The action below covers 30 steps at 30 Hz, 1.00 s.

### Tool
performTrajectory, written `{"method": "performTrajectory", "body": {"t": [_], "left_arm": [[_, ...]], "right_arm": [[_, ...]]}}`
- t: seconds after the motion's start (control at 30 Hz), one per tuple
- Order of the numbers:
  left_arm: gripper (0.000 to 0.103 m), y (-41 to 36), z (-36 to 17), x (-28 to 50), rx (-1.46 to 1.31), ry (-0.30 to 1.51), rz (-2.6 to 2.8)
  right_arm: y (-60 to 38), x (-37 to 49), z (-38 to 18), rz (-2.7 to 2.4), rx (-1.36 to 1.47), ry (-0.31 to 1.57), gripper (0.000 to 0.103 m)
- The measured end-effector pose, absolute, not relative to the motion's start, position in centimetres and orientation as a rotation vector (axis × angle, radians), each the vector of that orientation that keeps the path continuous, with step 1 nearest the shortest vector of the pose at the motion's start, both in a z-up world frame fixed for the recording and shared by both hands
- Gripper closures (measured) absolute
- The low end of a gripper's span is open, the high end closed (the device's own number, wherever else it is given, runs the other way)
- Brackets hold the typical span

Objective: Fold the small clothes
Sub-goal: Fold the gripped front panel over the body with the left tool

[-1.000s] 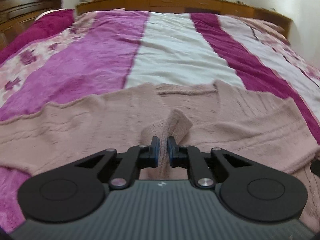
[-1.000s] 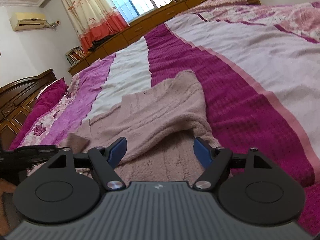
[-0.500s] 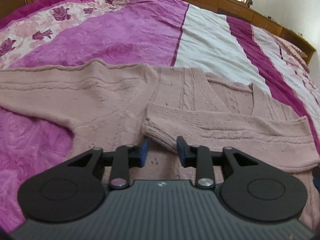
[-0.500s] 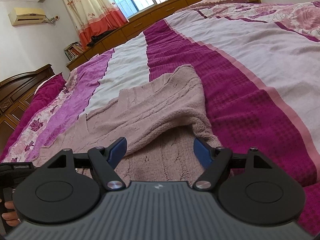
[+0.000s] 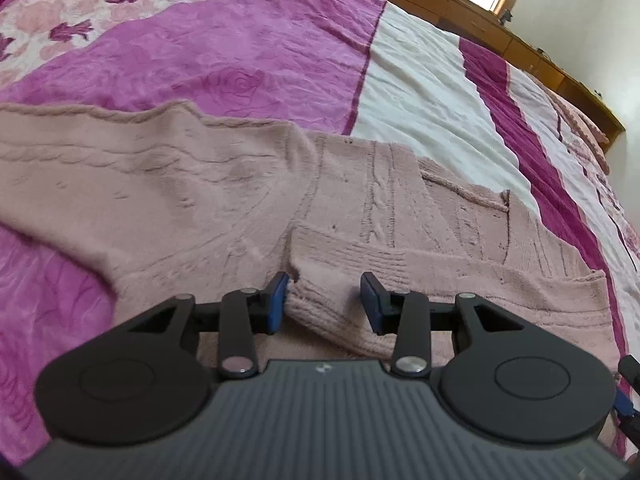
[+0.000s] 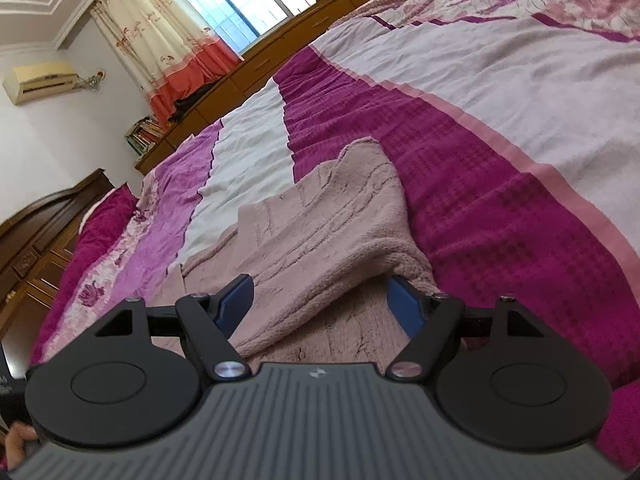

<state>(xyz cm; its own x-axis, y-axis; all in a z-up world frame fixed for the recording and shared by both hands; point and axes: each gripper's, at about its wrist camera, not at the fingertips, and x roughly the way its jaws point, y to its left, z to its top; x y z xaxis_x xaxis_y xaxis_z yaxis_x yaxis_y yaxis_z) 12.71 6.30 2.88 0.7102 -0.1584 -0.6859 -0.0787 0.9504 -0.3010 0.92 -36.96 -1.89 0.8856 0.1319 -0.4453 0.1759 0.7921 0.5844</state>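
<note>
sweater: a dusty-pink knit sweater (image 5: 224,184) is laid flat across the bed (image 5: 420,92), with one sleeve (image 5: 420,280) already brought over the body

step: looks like the sleeve fold is just being let go, cuff end dropped onto the chest area

left gripper (image 5: 324,300): jaws partway apart and opening; the cuff sits between them but isn't pinched

right gripper (image 6: 320,300): jaws spread wide over the folded edge near the shoulder, nothing clamped

other sleeve (image 5: 80,168): not yet folded, stretched out to the side

next: probably that sleeve needs to be picked up near its cuff and carried across; a clean pinch on thick knit will be needed
</note>
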Motion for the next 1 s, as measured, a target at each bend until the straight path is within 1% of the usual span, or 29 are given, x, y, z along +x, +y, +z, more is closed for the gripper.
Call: {"method": "performTrajectory", "body": {"t": [0.07, 0.1, 0.13, 0.3, 0.37, 0.57, 0.7, 0.77, 0.8, 0.87, 0.93, 1.0], "left_arm": [[0.065, 6.1, 2.7, 13.1, -0.321, 0.783, -0.073], [0.085, 5.9, 2.7, 13.1, -0.305, 0.775, -0.08], [0.089, 5.7, 2.9, 13.2, -0.283, 0.766, -0.085], [0.09, 5.8, 4.0, 13.1, -0.256, 0.682, -0.034], [0.09, 5.6, 3.6, 13.4, -0.222, 0.686, -0.018], [0.09, 4.7, 2.8, 12.7, -0.103, 0.687, -0.013], [0.09, 5.2, 3.0, 12.6, -0.127, 0.683, -0.021], [0.09, 5.3, 3.1, 12.6, -0.135, 0.68, -0.021], [0.09, 5.3, 3.2, 12.7, -0.135, 0.676, -0.019], [0.09, 5.3, 3.4, 12.8, -0.137, 0.667, -0.014], [0.09, 5.2, 3.6, 12.8, -0.146, 0.657, -0.01], [0.09, 5.1, 3.5, 13.0, -0.138, 0.66, -0.008]], "right_arm": [[-36.6, 1.0, -1.8, -0.034, 0.633, 0.487, 0.024], [-36.4, 0.9, -1.7, -0.043, 0.613, 0.482, 0.024], [-36.2, 0.8, -1.7, -0.051, 0.59, 0.476, 0.024], [-34.9, 0.0, -1.0, -0.101, 0.456, 0.448, 0.024], [-34.6, 0.0, -1.1, -0.104, 0.421, 0.463, 0.024], [-34.7, -0.4, -1.0, -0.074, 0.444, 0.513, 0.024], [-34.5, -1.1, 0.8, -0.037, 0.438, 0.46, 0.026], [-33.9, -1.4, 1.8, -0.027, 0.383, 0.411, 0.045], [-33.5, -1.2, 2.2, -0.031, 0.333, 0.411, 0.048], [-32.6, -0.3, 2.2, -0.058, 0.221, 0.437, 0.059], [-32.4, 0.7, 1.4, -0.085, 0.178, 0.501, 0.062], [-32.8, 2.0, -0.3, -0.105, 0.185, 0.627, 0.063]]}}
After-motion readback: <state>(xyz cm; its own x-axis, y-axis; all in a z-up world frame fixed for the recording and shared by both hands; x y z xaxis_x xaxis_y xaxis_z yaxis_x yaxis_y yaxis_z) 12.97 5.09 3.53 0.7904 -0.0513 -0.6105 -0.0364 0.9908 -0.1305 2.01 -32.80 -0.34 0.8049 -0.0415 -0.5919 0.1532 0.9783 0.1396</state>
